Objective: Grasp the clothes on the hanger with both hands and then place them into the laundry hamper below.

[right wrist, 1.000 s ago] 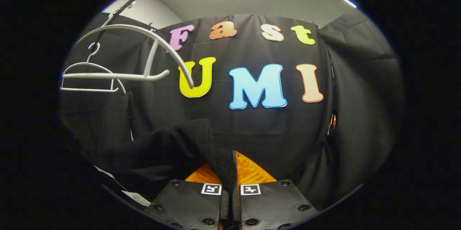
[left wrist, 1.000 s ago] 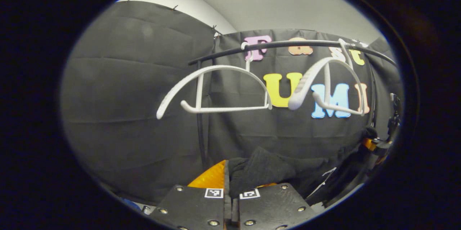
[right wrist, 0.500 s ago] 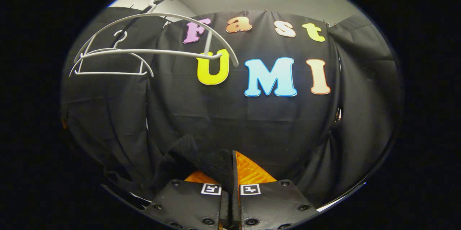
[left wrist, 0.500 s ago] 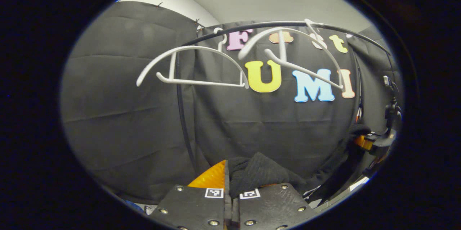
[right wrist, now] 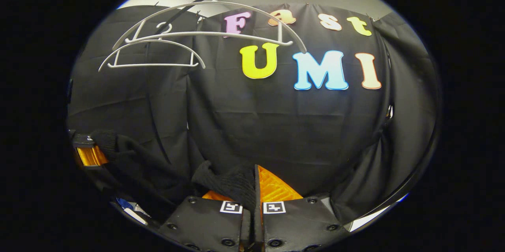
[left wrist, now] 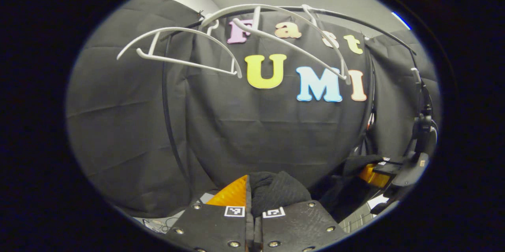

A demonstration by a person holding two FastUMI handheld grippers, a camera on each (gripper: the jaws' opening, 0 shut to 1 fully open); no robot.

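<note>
The left tongs (left wrist: 249,200) are clamped on a fold of the black knitted garment (left wrist: 276,191), and the right tongs (right wrist: 254,196) pinch another fold of the same garment (right wrist: 227,183), so the cloth is slung between the two hands, low in both views. In the left gripper view the right tongs appear far off at the right edge, with the garment trailing toward them; in the right gripper view the left tongs sit at the left edge the same way. Compared with a second ago, the two white hangers (left wrist: 179,53) and the dark rail (left wrist: 355,21) they hang from have climbed toward the top of both views, and the near hanger (right wrist: 209,27) no longer swings wildly as it did; both hang bare. That suggests the garment has come fully free and both hands are dropping away from the rail together. The removal step looks done, and what remains is the lowering. The hamper is out of sight, so how close the garment is to it cannot be judged; a sliver of pale floor shows at the bottom edges.
</note>
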